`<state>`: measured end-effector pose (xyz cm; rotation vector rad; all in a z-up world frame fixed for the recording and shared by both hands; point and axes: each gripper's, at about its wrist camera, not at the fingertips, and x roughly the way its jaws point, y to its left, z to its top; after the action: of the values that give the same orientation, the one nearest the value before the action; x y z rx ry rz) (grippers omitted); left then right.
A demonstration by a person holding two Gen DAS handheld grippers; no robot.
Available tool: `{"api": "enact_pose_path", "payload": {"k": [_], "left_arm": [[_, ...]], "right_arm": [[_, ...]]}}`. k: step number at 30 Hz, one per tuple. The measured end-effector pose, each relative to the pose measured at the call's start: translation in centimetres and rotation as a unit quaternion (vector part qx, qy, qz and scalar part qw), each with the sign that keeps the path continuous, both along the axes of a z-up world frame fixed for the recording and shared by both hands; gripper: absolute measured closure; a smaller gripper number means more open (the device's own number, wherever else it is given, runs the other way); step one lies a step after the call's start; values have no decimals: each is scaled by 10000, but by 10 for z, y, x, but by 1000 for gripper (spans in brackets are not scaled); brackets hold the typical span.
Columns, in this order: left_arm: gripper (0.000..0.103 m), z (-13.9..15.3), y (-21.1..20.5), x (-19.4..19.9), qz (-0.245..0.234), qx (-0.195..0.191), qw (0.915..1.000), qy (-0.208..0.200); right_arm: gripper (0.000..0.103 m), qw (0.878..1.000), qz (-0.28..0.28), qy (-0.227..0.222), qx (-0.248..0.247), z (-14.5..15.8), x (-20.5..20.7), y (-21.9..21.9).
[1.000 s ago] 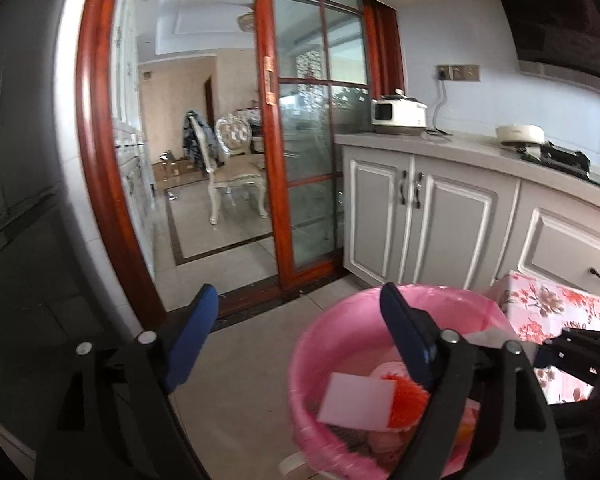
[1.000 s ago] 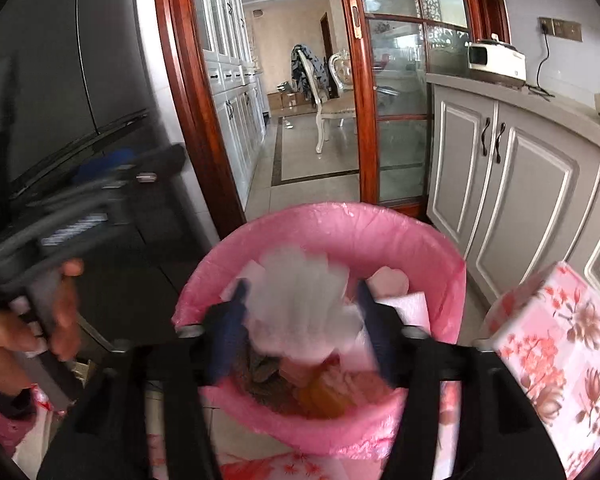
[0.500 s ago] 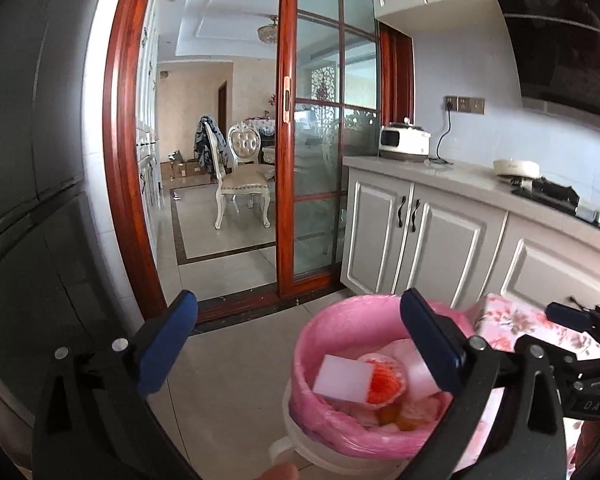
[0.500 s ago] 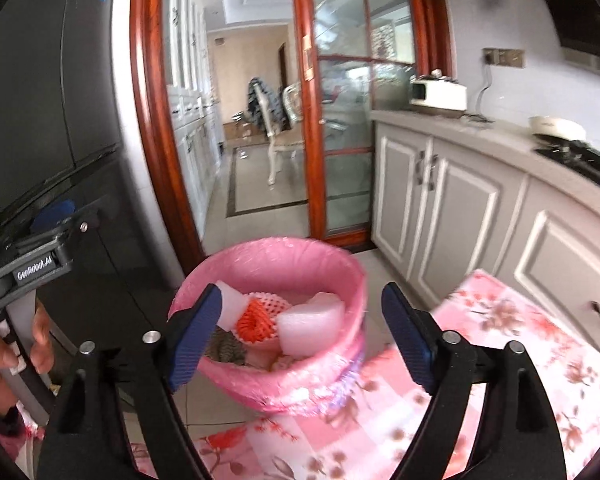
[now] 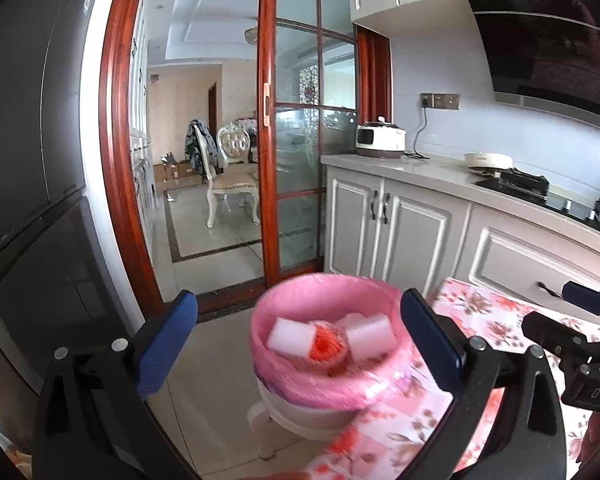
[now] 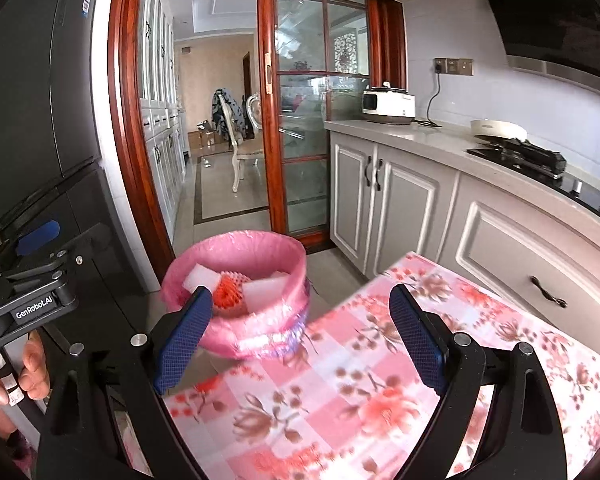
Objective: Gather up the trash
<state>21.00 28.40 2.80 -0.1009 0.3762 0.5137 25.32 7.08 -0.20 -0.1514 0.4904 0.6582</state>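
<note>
My left gripper (image 5: 298,334) stands spread and empty; my right gripper (image 6: 300,332) is opening, nothing between. The bin (image 6: 236,292) sits at eleven o'clock; its foam blocks (image 6: 202,278) look light and crushable, best pinched across flat faces.

Changes on record for you, operator:
- White foam piece (image 6: 265,291): no longer between your right gripper (image 6: 300,338) fingers; now lying in the pink-lined bin (image 6: 236,294) beside the orange net (image 6: 228,294).
- Right gripper: jaws opening, nothing between them; drawn back from over the bin to above the floral tablecloth (image 6: 340,392).
- Left gripper (image 5: 298,346): jaws wider, empty; pulled back, so the bin (image 5: 328,360) sits farther off.
</note>
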Motion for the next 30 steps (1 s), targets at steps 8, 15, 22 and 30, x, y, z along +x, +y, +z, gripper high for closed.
{"api": "enact_pose_path", "payload": {"k": [8, 15, 22, 30], "left_arm": [[5, -7, -25, -14, -53, -78, 9998, 172], [5, -8, -36, -27, -88, 0, 9999, 127], [5, -7, -35, -35, -49, 67, 9999, 148], [5, -7, -36, -39, -144, 99, 9997, 198]], "right_arm": [[19, 9999, -102, -80, 88, 1, -17, -21], [19, 9998, 64, -182, -53, -2, -30, -14], [19, 9998, 60, -201, -40, -4, -34, -13], [19, 9997, 86, -207, -8, -3, -33, -14]]}}
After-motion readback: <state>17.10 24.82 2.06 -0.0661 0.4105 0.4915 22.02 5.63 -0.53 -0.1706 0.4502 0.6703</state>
